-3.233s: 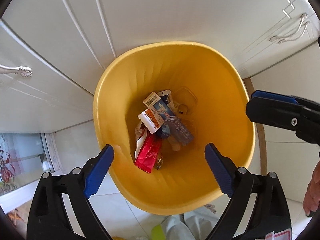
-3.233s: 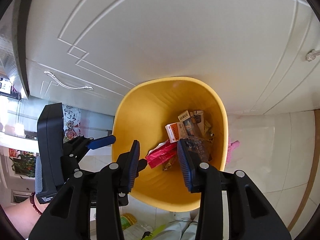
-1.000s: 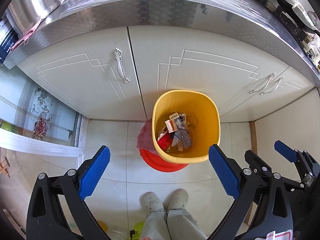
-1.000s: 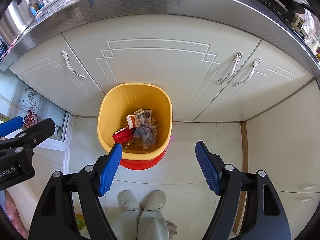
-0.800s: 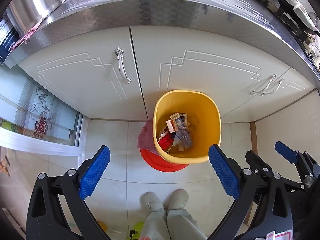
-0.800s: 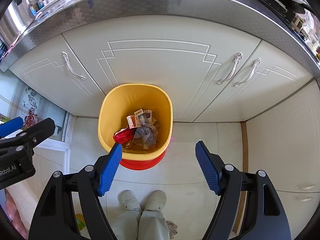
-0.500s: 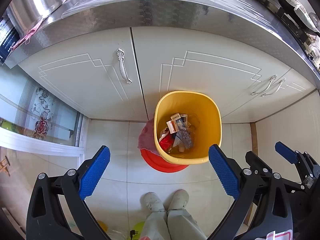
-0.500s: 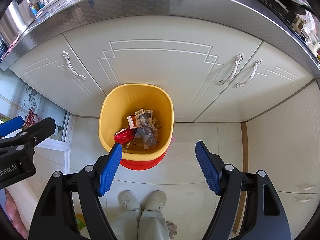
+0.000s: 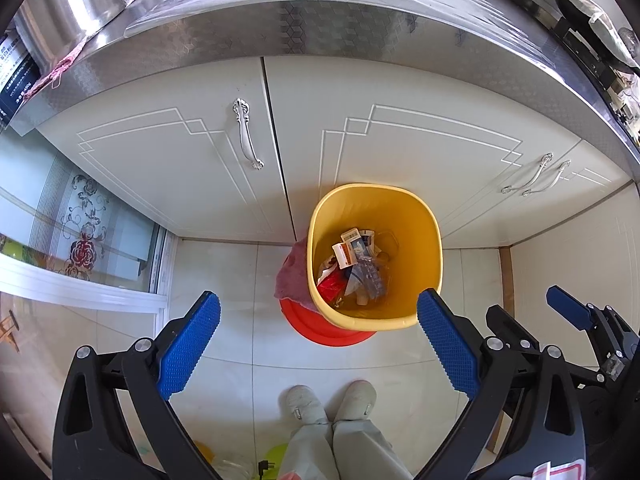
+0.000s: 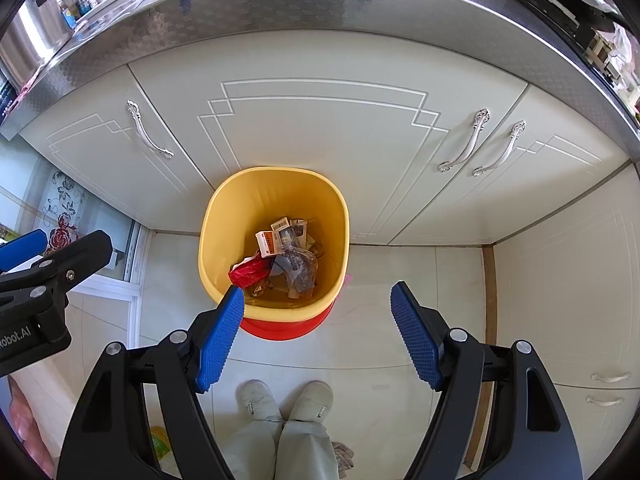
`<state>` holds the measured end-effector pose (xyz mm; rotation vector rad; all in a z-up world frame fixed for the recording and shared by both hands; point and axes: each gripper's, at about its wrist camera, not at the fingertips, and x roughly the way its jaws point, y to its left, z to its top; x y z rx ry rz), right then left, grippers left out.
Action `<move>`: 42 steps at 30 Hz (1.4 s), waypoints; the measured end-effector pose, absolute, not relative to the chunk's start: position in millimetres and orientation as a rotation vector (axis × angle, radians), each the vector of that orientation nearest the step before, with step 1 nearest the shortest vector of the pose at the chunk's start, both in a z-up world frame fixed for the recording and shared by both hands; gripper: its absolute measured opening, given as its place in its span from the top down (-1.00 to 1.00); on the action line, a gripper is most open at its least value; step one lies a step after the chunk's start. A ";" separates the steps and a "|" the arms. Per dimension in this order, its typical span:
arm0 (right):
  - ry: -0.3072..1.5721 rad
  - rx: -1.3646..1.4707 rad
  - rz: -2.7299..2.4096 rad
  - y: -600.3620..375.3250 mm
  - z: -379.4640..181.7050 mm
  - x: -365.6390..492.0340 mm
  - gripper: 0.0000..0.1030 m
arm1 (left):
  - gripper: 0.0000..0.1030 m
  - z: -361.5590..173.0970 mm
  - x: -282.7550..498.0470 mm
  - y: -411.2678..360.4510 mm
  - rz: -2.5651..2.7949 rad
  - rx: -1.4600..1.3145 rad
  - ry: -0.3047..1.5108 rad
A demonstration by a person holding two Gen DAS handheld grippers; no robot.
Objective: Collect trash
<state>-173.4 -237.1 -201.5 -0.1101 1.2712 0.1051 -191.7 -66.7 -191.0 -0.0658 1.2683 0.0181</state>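
Both the left gripper (image 9: 318,344) and right gripper (image 10: 318,336) are held wide open and empty above the yellow bin (image 9: 424,264), where wrappers (image 10: 280,256), seemingly crumpled, are piled.

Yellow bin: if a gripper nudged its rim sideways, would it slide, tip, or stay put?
The yellow bin looks like thin plastic holding only a few wrappers and small boxes, so it is probably light and easily shifted. It stands taller than wide and seems to sit on a red base, so a push at the rim might tip it rather than slide it.
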 end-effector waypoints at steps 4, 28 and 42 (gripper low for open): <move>1.270 -0.112 0.106 -237.5 -201.7 -172.9 -0.48 | -0.90 -190.6 -191.5 -67.2 0.017 -0.063 1.267; 1.271 -0.119 0.115 -236.2 -202.1 -171.8 -0.48 | -0.85 -189.0 -191.4 -73.2 0.028 -0.038 1.251; 1.275 -0.122 0.122 -233.5 -205.3 -171.1 -0.48 | -0.86 -189.1 -190.0 -71.8 0.029 -0.046 1.258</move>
